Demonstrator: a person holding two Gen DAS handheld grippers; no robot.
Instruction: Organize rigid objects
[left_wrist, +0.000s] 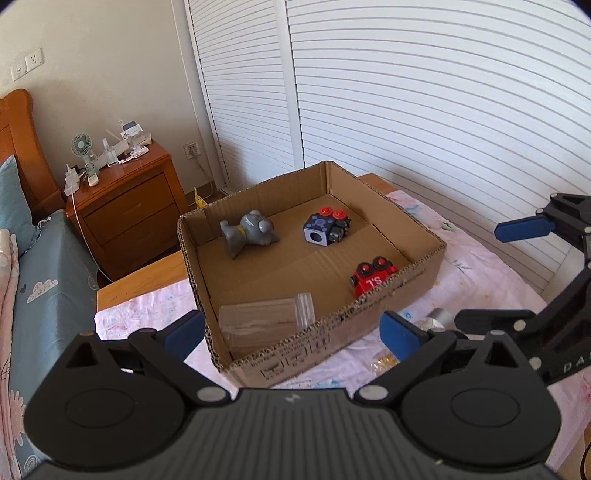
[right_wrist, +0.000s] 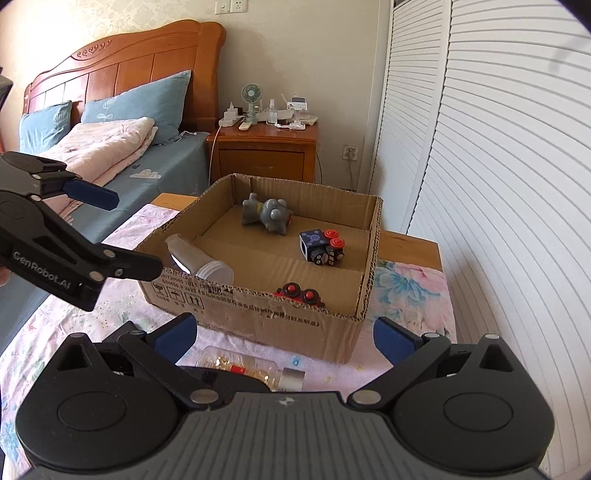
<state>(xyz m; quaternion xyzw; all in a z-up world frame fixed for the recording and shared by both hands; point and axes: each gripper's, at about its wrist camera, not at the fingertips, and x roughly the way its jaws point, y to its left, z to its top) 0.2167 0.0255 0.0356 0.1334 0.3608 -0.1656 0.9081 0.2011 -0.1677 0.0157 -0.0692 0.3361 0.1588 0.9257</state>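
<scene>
A shallow cardboard box (left_wrist: 332, 332) (right_wrist: 258, 317) sits on a table with a pink floral cloth. In it lie a grey toy figure (left_wrist: 249, 232) (right_wrist: 267, 214), a blue-and-black block toy with red knobs (left_wrist: 327, 230) (right_wrist: 323, 247), a red toy car (left_wrist: 373, 278) (right_wrist: 299, 293) and a clear plastic jar (left_wrist: 264, 321) (right_wrist: 201, 260). A clear bottle with a silver cap (right_wrist: 255, 371) (left_wrist: 437, 319) lies on the cloth in front of the box. My left gripper (left_wrist: 291, 332) is open and empty above the box's near wall. My right gripper (right_wrist: 284, 339) is open, just above the bottle.
A wooden nightstand (left_wrist: 129, 199) (right_wrist: 264, 147) with a small fan and chargers stands behind the table. A bed with blue pillows (right_wrist: 140, 99) is to the left. White louvered closet doors (left_wrist: 424, 92) (right_wrist: 498, 147) run along the right.
</scene>
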